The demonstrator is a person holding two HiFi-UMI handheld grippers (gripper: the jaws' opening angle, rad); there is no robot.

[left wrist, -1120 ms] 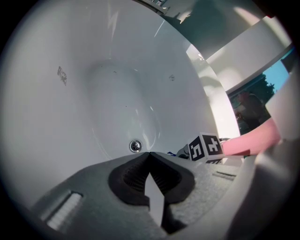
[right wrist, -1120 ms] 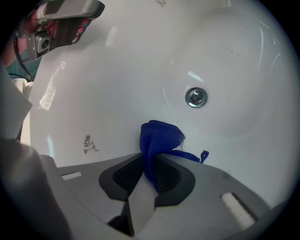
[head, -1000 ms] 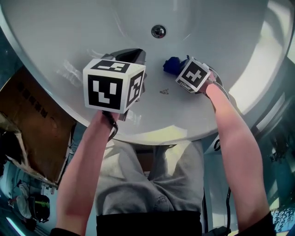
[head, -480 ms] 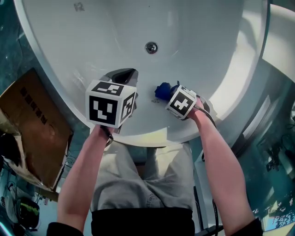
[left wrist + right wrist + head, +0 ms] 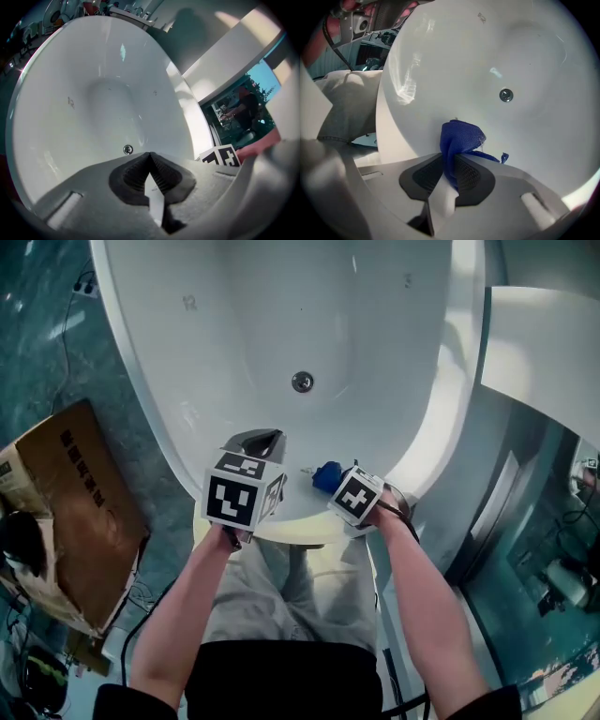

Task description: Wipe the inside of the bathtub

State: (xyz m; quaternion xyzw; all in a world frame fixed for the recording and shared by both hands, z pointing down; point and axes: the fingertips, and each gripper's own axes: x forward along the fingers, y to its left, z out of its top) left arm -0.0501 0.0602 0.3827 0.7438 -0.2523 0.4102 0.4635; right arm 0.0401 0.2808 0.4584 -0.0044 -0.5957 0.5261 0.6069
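Head view looks steeply down into the white bathtub point(image 5: 281, 315), with both grippers held low at its near end, just above the near rim point(image 5: 298, 521). The right gripper point(image 5: 449, 161) has its jaws clamped on a bunched blue cloth point(image 5: 459, 136), which sticks out past the pads toward the tub wall; whether the cloth is pressing on the enamel or sits just off it cannot be told. The left gripper point(image 5: 150, 159) has its jaws closed together with nothing between them, and it hangs beside the right one over the same end of the tub. I judge the wiping to be at or near its start: the cloth is gripped and brought to the near inner wall, and most of the basin, down to the drain point(image 5: 302, 382) and up the far slopes, lies ahead of it. The next move likely calls for pressing the cloth flat to the curved wall and sweeping it down and forward toward the drain, keeping the grip firm so the fabric does not slip out. Room is generous inside the tub, which holds nothing but the drain fitting. A white ledge point(image 5: 544, 343) runs close along the tub's right side, and a cardboard box point(image 5: 70, 493) stands on the floor to the left, well clear of the rim.
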